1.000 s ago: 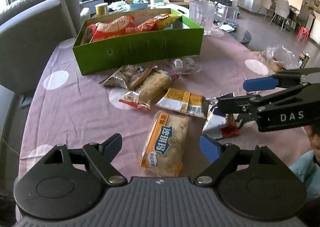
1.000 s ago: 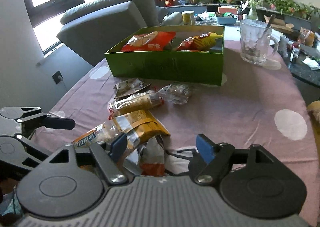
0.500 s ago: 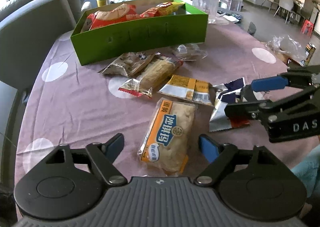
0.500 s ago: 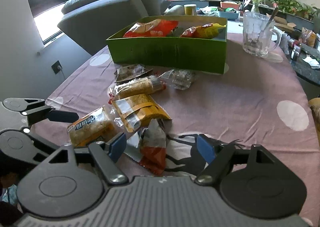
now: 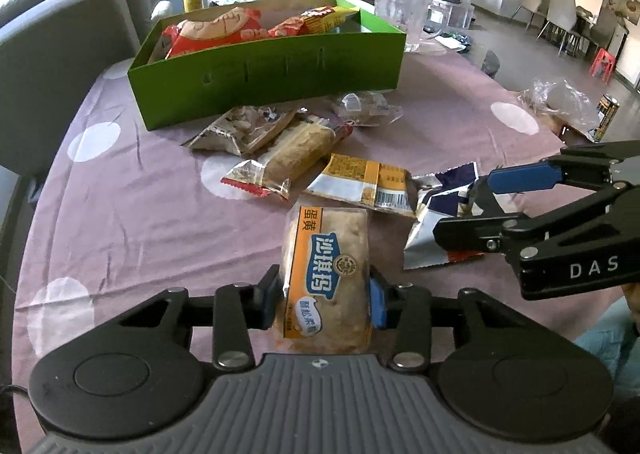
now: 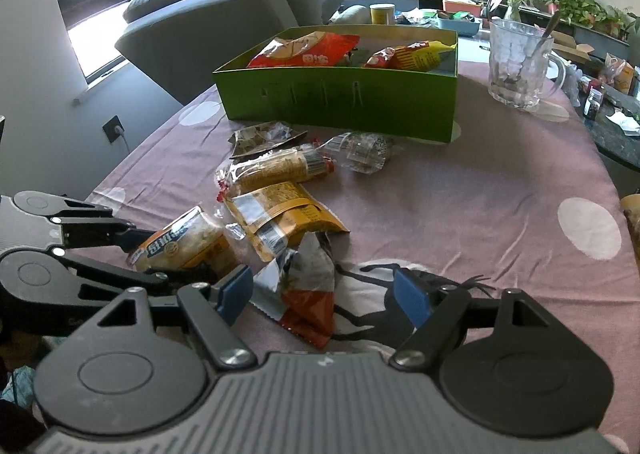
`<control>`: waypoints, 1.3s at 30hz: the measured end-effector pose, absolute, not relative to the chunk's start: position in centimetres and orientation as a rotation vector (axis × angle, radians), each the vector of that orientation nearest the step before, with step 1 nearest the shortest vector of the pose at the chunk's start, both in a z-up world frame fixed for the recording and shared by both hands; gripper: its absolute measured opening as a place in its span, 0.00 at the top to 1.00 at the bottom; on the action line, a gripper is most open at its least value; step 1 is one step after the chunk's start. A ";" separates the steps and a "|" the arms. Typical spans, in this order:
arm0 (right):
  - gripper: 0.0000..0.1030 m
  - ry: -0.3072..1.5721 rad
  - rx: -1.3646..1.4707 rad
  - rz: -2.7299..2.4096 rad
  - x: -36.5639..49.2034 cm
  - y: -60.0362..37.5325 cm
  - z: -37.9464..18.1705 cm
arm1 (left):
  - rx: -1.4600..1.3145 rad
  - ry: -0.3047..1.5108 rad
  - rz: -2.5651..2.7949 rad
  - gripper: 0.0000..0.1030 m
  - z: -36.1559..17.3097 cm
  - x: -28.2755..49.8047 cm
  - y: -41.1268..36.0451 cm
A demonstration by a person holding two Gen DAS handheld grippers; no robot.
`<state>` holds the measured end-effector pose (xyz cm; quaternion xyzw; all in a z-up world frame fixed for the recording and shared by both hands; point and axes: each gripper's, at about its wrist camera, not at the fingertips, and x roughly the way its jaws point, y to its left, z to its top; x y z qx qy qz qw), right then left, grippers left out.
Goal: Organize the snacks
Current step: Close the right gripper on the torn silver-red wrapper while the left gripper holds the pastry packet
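My left gripper (image 5: 324,300) is shut on an orange-labelled bread packet (image 5: 326,258), which also shows in the right wrist view (image 6: 182,244). My right gripper (image 6: 324,294) is open around a silver and red snack wrapper (image 6: 304,290), which lies on the table; it also shows in the left wrist view (image 5: 436,222). A green box (image 5: 264,70) holding red and yellow snack bags stands at the far side (image 6: 340,94). Several loose snack packets lie between it and the grippers.
A yellow packet (image 5: 364,184), a long bread roll packet (image 5: 292,154), a brown packet (image 5: 240,130) and a clear wrapper (image 5: 366,106) lie on the purple tablecloth (image 5: 132,214). A glass mug (image 6: 518,62) stands right of the box. A grey sofa is at the left.
My left gripper moved forward and closed on the bread packet. My right gripper edged closer around the silver and red wrapper, still open.
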<state>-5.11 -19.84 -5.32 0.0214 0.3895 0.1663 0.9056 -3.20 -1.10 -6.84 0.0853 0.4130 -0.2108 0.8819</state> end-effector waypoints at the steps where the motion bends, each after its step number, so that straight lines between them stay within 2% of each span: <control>1: 0.26 0.804 0.043 0.343 -5.1 -19.9 -5.3 | 0.181 0.856 -0.435 0.62 -6.8 -3.2 -1.1; 24: 0.26 0.853 0.040 0.364 -4.1 -18.4 -6.5 | 0.142 0.814 -0.387 0.62 -5.2 -3.0 0.8; 39: 0.28 0.807 0.050 0.355 -4.4 -19.3 -5.4 | 0.133 0.802 -0.393 0.62 -4.8 -3.1 0.8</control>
